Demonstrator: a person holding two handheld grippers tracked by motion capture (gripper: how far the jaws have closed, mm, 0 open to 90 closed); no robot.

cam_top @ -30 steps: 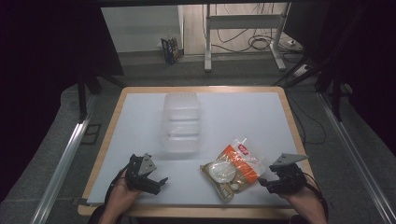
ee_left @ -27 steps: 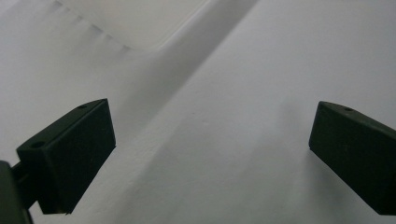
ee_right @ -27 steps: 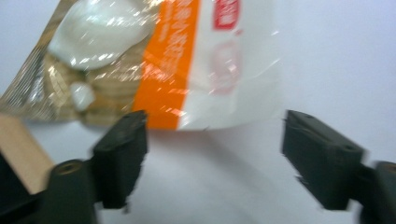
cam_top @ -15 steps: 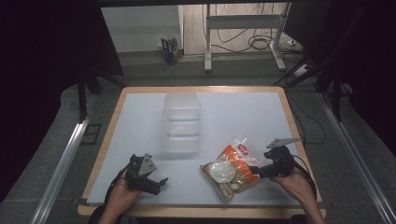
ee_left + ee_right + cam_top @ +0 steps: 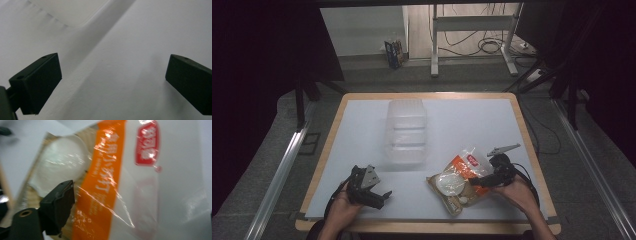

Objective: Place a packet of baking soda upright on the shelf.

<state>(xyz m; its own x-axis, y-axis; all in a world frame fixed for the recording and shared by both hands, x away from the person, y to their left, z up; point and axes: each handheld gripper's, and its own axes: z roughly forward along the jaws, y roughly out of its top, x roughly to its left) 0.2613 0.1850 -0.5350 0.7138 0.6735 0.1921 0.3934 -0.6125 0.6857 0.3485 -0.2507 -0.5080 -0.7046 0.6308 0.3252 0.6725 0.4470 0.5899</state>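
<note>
A clear bag [image 5: 458,176] with an orange band, a red label and a round white bun inside lies at the front right of the white table [image 5: 472,125]. My right gripper [image 5: 479,181] reaches onto its right side from the right, low over it. In the right gripper view the bag [image 5: 107,177] lies between the spread jaws of that gripper [image 5: 138,202]. The jaws have just been closing, and the pads do not visibly press. My left gripper [image 5: 382,194] rests open at the front left, with bare table between the jaws of this gripper [image 5: 112,67].
A clear plastic container [image 5: 407,131] stands mid-table, behind and between both hands; its edge [image 5: 72,12] shows at the top of the left gripper view. A wooden rim [image 5: 532,150] borders the table. Cables and a metal stand lie on the floor beyond.
My right hand has moved left from the table's right edge onto the bag. The left hand and the bag have stayed put.
</note>
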